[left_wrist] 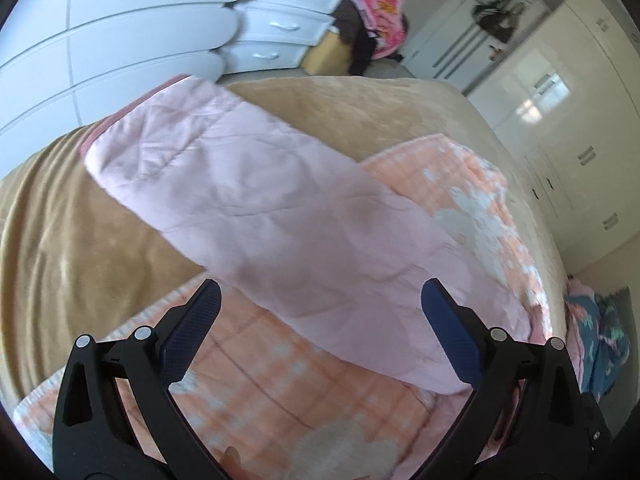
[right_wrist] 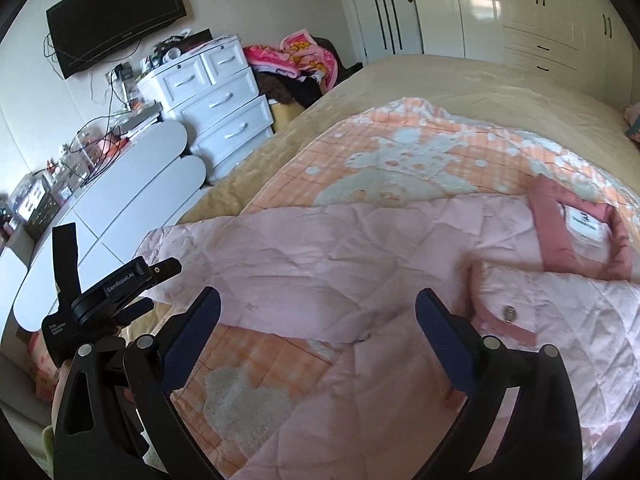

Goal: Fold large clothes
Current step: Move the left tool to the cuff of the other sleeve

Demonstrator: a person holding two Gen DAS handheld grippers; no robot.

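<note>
A pale pink quilted jacket (right_wrist: 360,264) lies spread on an orange checked blanket (right_wrist: 400,152) on the bed. Its darker pink collar with a white label (right_wrist: 586,224) is at the right. One sleeve (left_wrist: 260,200) stretches out to the left, its cuff near the bed's edge. My left gripper (left_wrist: 320,304) is open just above the sleeve and holds nothing. It also shows in the right wrist view (right_wrist: 160,272) by the cuff. My right gripper (right_wrist: 318,308) is open above the jacket's body near the armpit, empty.
The bed has a tan cover (right_wrist: 460,80). White drawers (right_wrist: 224,104) and a low white cabinet (right_wrist: 120,200) stand to its left, with a pile of clothes (right_wrist: 304,60) beyond. White wardrobes (right_wrist: 552,20) line the far wall. Another garment (left_wrist: 600,336) lies at the bed's right side.
</note>
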